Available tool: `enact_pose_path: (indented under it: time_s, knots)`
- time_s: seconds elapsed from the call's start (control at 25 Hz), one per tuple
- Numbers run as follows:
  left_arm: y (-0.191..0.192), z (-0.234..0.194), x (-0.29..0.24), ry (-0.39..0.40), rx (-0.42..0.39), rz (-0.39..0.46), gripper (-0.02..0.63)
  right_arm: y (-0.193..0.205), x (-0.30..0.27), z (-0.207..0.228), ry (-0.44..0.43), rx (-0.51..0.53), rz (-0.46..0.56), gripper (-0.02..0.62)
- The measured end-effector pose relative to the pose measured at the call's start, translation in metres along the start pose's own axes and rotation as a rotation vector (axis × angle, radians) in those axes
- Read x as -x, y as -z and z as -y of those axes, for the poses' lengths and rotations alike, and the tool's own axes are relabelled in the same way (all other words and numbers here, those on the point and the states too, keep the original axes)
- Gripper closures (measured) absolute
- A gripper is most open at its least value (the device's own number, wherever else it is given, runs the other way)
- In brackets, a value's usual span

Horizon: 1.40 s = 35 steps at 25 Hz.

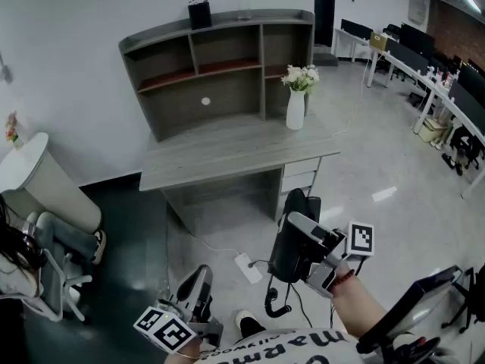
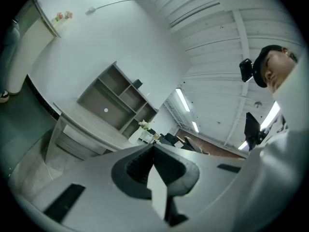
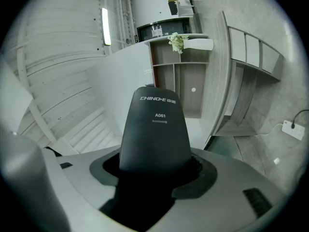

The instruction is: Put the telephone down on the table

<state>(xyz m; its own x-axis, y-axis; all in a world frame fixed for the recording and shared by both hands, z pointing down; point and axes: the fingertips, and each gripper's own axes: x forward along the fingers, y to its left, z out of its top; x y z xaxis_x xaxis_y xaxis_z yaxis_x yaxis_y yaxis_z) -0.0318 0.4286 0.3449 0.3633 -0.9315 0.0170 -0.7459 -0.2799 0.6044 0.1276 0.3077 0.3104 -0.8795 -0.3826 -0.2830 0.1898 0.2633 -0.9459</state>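
Carrying the phone (image 3: 154,129) pinched in my right gripper (image 1: 307,241), well away from the tabletop (image 1: 227,154); left gripper (image 2: 154,170) pressed together, empty. Next I must step closer and lower it

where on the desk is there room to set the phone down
The desk top is bare from its left end to the white vase, in front of the shelf unit. Only the vase's right corner is taken.

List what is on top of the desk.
A white vase of flowers stands on the desk near its right end; a black box sits atop the shelf unit. The vase hides what is behind it.
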Motion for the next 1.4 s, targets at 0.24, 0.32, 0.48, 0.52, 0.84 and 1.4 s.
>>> enact_pose_path:
  time_s: [0.24,0.32,0.48,0.52,0.84,1.4]
  knots:
    - [-0.009,-0.010,-0.009,0.009,-0.003,0.005,0.597,-0.008,-0.016,0.005,0.005,0.009,-0.003,0.311]
    - [-0.013,-0.017,-0.009,0.005,-0.001,0.008,0.597,-0.009,-0.023,0.007,0.005,0.009,-0.004,0.311]
    - [-0.025,-0.032,-0.012,0.001,0.000,0.013,0.597,-0.014,-0.040,0.014,0.005,-0.024,0.002,0.313]
    - [-0.029,-0.036,-0.013,0.001,-0.001,0.014,0.597,-0.015,-0.044,0.017,0.010,-0.035,0.008,0.313]
    - [-0.059,-0.068,-0.024,0.013,-0.007,0.024,0.597,-0.027,-0.084,0.036,0.084,0.015,0.008,0.314]
    - [-0.097,-0.109,-0.046,0.049,-0.032,0.015,0.597,-0.040,-0.136,0.049,0.124,0.082,0.001,0.314]
